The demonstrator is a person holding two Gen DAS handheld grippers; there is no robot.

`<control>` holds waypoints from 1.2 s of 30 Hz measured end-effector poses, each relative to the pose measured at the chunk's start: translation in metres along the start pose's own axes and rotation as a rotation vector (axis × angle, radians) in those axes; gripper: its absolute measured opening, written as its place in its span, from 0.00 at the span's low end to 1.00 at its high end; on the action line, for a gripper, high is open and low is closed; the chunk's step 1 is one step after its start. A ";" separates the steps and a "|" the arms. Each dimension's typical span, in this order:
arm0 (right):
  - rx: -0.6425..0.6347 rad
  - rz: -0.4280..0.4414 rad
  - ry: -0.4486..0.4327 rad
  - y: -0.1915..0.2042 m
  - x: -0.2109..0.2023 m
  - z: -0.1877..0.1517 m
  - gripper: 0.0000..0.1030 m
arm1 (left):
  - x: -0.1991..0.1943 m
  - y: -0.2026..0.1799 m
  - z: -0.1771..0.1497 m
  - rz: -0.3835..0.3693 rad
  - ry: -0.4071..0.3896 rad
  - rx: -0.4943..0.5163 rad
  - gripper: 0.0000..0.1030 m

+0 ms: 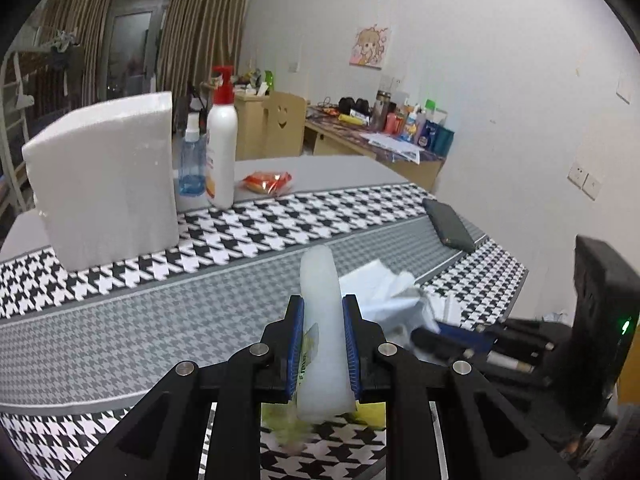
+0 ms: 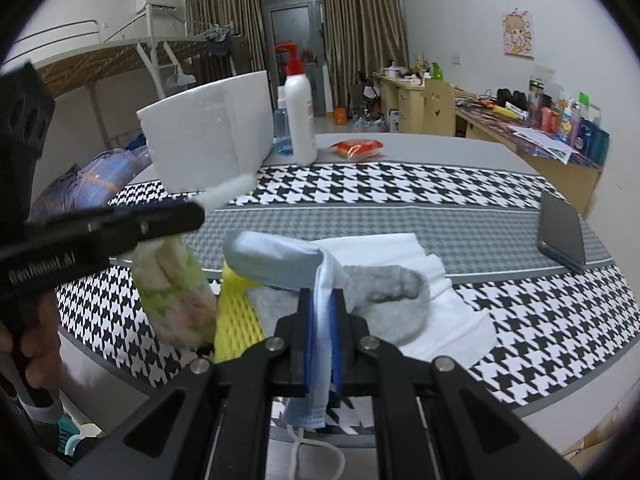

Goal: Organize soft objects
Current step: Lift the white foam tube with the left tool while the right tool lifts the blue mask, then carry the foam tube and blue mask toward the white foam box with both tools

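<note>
Left wrist view: the left gripper [image 1: 322, 344] is clamped on a pale tissue pack [image 1: 322, 320], whose lower end is blurred and cut off by the linkage. Right wrist view: the right gripper [image 2: 322, 340] pinches a blue face mask [image 2: 276, 260], lifted above a grey sock [image 2: 392, 296] and white cloth [image 2: 452, 308] on the houndstooth tabletop [image 2: 400, 192].

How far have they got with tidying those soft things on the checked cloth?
Nothing looks sorted yet. In hand: the left gripper clamps a soft tissue pack, lifted off the table, and the right gripper pinches a blue face mask. Left lying in a heap: a grey sock, a white cloth and a yellow foam net.
</note>
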State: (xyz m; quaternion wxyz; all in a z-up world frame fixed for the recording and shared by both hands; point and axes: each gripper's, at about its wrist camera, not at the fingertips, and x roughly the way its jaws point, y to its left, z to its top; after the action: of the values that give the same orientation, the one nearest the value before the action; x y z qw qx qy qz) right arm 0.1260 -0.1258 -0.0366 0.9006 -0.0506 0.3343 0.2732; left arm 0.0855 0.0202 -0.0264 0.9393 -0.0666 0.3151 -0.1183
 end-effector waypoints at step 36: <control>0.123 -0.070 -0.067 -0.037 -0.024 0.010 0.10 | 0.035 -0.007 -0.037 0.112 0.137 0.156 0.57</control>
State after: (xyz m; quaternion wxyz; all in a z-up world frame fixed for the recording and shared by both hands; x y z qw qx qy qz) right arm 0.1365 -0.1647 -0.0171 0.9216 0.0024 0.3183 0.2222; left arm 0.0891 0.0024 -0.0742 0.9230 0.0324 0.3717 -0.0940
